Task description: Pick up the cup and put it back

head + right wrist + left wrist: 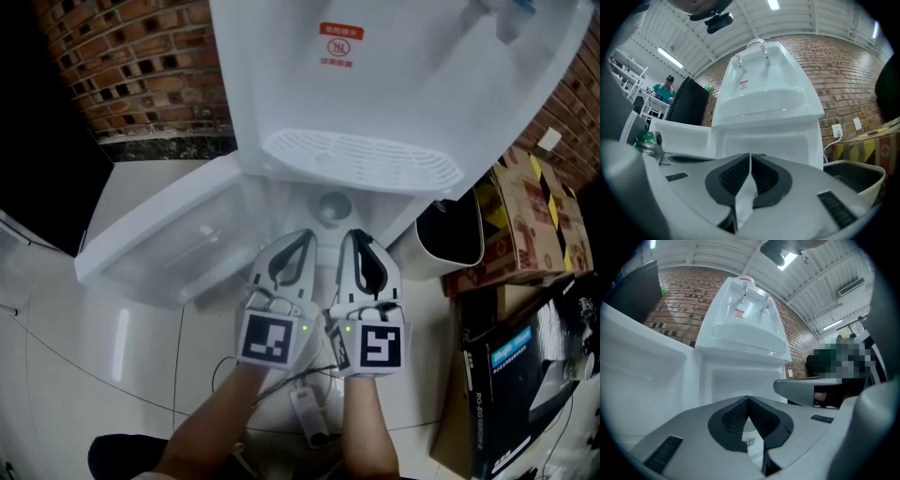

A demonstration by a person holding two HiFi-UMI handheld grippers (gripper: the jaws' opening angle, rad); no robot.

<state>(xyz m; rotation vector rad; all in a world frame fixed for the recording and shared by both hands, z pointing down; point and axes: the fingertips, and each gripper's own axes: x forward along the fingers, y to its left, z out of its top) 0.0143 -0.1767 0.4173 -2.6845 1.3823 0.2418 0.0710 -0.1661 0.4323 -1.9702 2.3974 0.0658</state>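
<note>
Cup point(333, 207) upright inside open cabinet point(286, 199), contents unclear. Just before it, left gripper point(309, 234) and right gripper point(358, 234), jaws together.

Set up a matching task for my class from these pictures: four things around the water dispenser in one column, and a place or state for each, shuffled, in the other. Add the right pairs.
Things:
1. cup
2. bin
3. cabinet door
4. warning label

Places or states:
A. swung open to the left
B. red print, high on the front of the dispenser
C. standing inside the lower cabinet
D. just right of the dispenser, dark inside

Pairs: 1-C; 2-D; 3-A; 4-B
</note>
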